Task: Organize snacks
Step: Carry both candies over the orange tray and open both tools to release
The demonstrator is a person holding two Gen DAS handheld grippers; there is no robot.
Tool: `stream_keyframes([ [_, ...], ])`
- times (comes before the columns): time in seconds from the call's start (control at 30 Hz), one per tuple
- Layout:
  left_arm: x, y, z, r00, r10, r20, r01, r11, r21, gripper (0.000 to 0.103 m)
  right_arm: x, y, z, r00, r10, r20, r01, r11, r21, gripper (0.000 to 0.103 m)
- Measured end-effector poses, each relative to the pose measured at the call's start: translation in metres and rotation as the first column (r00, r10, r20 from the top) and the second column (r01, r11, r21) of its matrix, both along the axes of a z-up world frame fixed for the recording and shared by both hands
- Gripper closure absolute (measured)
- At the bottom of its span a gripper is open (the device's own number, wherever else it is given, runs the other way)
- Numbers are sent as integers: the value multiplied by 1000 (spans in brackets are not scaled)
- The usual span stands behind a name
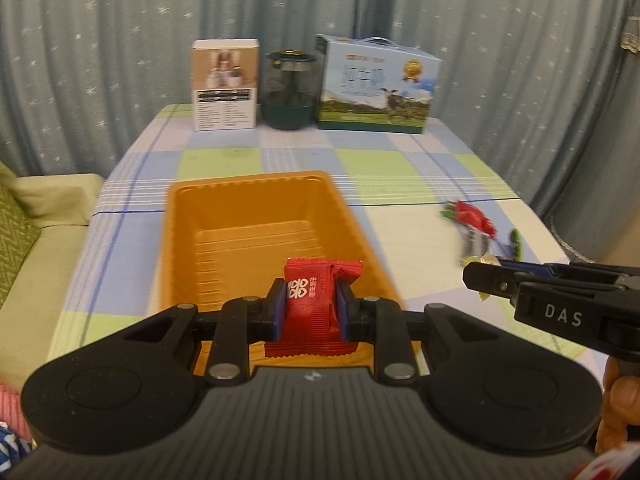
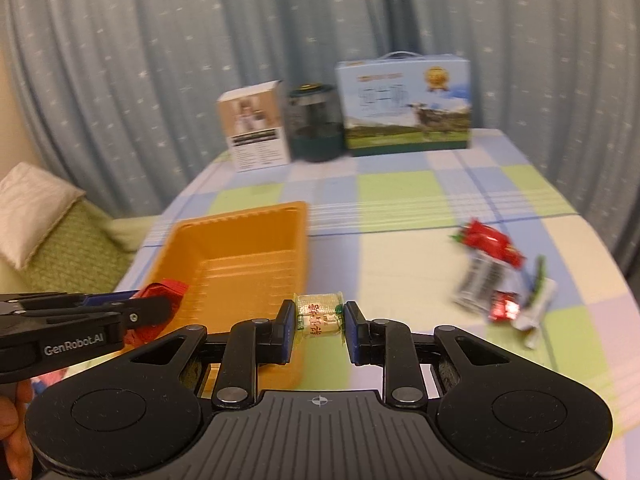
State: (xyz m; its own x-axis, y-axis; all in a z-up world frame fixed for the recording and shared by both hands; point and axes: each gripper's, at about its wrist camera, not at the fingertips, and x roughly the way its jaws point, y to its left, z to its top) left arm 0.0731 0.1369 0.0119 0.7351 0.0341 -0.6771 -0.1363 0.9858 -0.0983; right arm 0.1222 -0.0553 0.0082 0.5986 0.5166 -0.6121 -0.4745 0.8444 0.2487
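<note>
Orange rectangular plastic tray [image 1: 256, 216] lies directly under the left gripper [image 1: 311, 309], clamped on a red foil sachet [image 1: 311, 300], while the right gripper [image 2: 320, 326], pinching a pale cellophane-wrapped candy [image 2: 319, 314], hangs just beside the tray's right rim.

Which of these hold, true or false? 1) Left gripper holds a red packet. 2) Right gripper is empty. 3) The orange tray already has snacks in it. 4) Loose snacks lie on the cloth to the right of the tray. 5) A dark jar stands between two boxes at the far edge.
1) True: the left gripper is shut on the red packet.
2) False: the right gripper is shut on a pale wrapped candy.
3) False: the orange tray shows only its bare ribbed floor.
4) True: the loose snacks lie in a pile on the checked cloth.
5) True: the dark jar stands between the white box and the blue carton.
</note>
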Motion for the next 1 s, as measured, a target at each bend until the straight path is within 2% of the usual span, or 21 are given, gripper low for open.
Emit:
stream_keyframes([
  [0.17,5,23,-6,999,30,-14,-30,1000,0,80,10,26,-7,999,53,-13,-53,999,0,77],
  [0.37,19,38,-16,999,34,-34,-35,999,-10,80,22,39,-18,997,64,-36,-64,998,-3,77],
  [0.5,24,44,-22,998,52,-47,-53,999,-9,72,27,42,-25,997,64,-48,-64,998,-8,77],
  [1.0,3,59,-20,993,111,-36,-112,994,-12,70,22,58,-27,991,113,-67,-113,994,4,77],
])
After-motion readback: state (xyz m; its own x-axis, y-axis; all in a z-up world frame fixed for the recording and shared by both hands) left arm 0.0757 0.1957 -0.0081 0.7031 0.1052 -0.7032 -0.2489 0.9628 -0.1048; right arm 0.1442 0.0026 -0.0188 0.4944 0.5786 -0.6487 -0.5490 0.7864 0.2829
